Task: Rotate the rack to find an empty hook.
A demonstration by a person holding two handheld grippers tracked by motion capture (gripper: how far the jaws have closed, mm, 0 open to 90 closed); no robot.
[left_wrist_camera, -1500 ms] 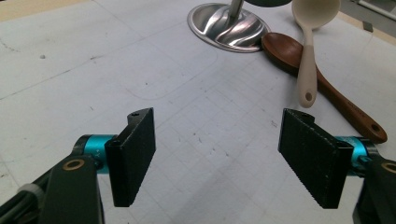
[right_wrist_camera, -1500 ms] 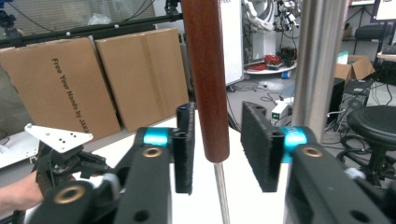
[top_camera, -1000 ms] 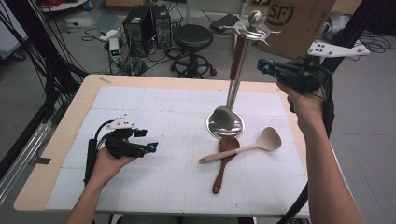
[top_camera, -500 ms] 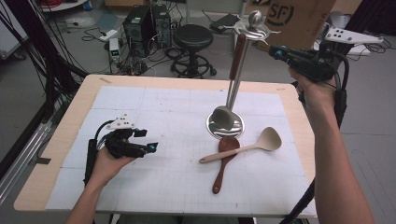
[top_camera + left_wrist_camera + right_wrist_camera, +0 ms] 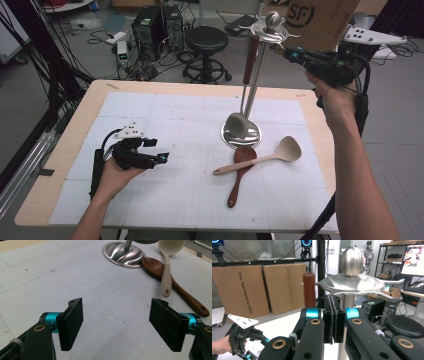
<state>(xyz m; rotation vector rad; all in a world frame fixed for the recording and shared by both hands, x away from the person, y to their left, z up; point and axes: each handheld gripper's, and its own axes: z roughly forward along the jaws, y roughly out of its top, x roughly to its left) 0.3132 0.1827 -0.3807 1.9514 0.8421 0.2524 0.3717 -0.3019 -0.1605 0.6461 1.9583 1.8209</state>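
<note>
A steel utensil stand (image 5: pixel 241 134) rises from a round base to a hook disc with a ball on top (image 5: pixel 272 24). A ladle hangs from it by a dark red handle (image 5: pixel 249 59), its grey bowl (image 5: pixel 235 124) down by the base. My right gripper (image 5: pixel 286 50) is held high, just right of the disc, and is shut with nothing between its pads (image 5: pixel 333 315); the disc (image 5: pixel 352 284) and handle (image 5: pixel 309 288) are right ahead. My left gripper (image 5: pixel 161 159) rests low over the mat, open and empty (image 5: pixel 117 323).
A dark wooden spoon (image 5: pixel 239 171) and a beige spoon (image 5: pixel 280 153) lie crossed on the white mat in front of the stand's base (image 5: pixel 124 254). The same wooden spoon (image 5: pixel 175 287) and beige spoon (image 5: pixel 166 270) lie beyond my left jaws. Stool, boxes and cables stand behind the table.
My right gripper has risen and moved a little left, up to the top of the stand. The left gripper and the spoons have not moved.
</note>
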